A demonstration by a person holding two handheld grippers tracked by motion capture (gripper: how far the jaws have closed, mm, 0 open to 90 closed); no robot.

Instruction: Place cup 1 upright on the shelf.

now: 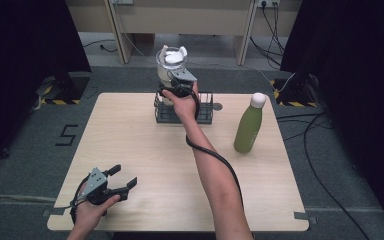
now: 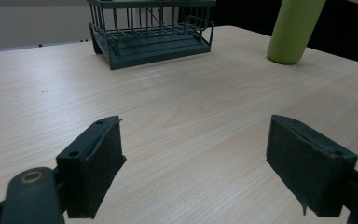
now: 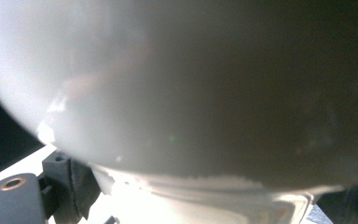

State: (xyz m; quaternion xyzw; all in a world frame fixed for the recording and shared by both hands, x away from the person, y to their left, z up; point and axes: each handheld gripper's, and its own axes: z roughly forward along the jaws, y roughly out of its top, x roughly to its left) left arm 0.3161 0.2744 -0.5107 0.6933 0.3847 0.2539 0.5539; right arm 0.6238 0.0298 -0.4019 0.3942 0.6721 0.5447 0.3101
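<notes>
White bottle (image 1: 170, 64) clamped in right tool (image 1: 178, 86)

Left gripper (image 1: 121, 178): two black jaws with flat, square-edged pads, a brass-ringed hole beside one jaw, a grey three-cornered plate on top, a black cable looping from the body. Right gripper (image 1: 179, 89): same grey plate; its black cable trails along the bare forearm. No sleeves visible.

"5" on the floor (image 1: 25, 145) (taped)
</notes>
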